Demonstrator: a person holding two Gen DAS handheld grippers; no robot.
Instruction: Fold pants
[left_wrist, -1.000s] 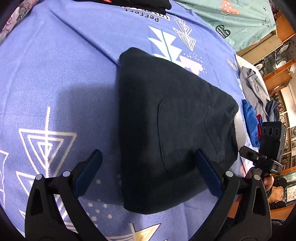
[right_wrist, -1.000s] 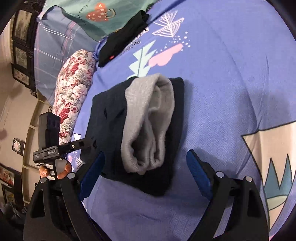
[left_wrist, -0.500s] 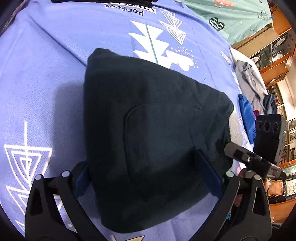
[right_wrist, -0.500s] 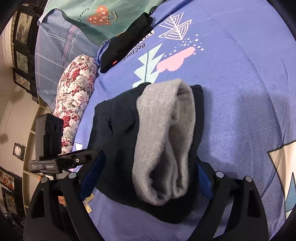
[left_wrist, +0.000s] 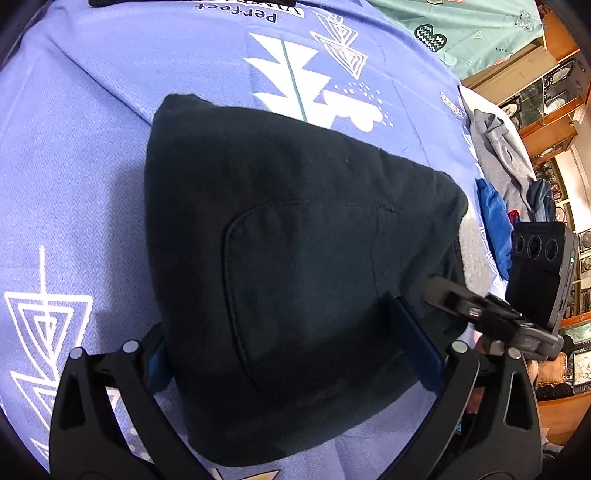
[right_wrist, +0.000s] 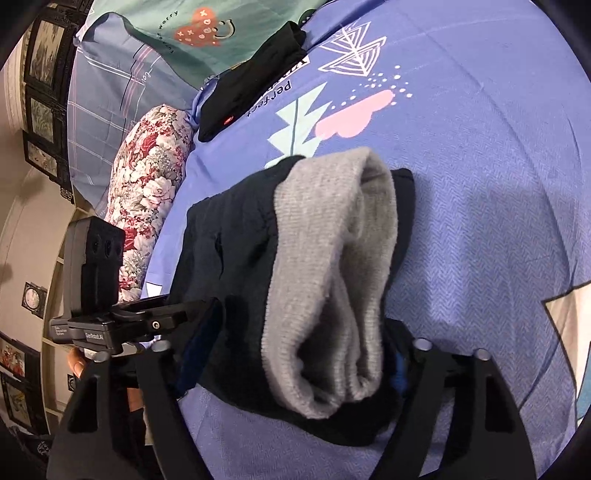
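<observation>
Pants (left_wrist: 295, 266), dark and folded into a thick bundle, lie on your bed's blue patterned sheet (left_wrist: 92, 129) and fill the middle of both wrist views. In the left wrist view a curved pocket seam shows on the top layer. In the right wrist view the grey inner lining (right_wrist: 332, 277) shows at the bundle's open end, rolled into two soft lobes.

Your left tongs (left_wrist: 295, 354) straddle the near edge of the bundle at the bottom of the frame; they are closing, wide apart, with the cloth between them, and whether the pads press yet cannot be told. Your right tongs (right_wrist: 295, 350) are closing too, and their pads sink into the dark cloth on either side of the grey lining.

Upper left of the right wrist view holds a floral pillow (right_wrist: 147, 177) and another black garment (right_wrist: 255, 74). At the right edge of the left wrist view, a pile of clothes (left_wrist: 506, 173) sits.
</observation>
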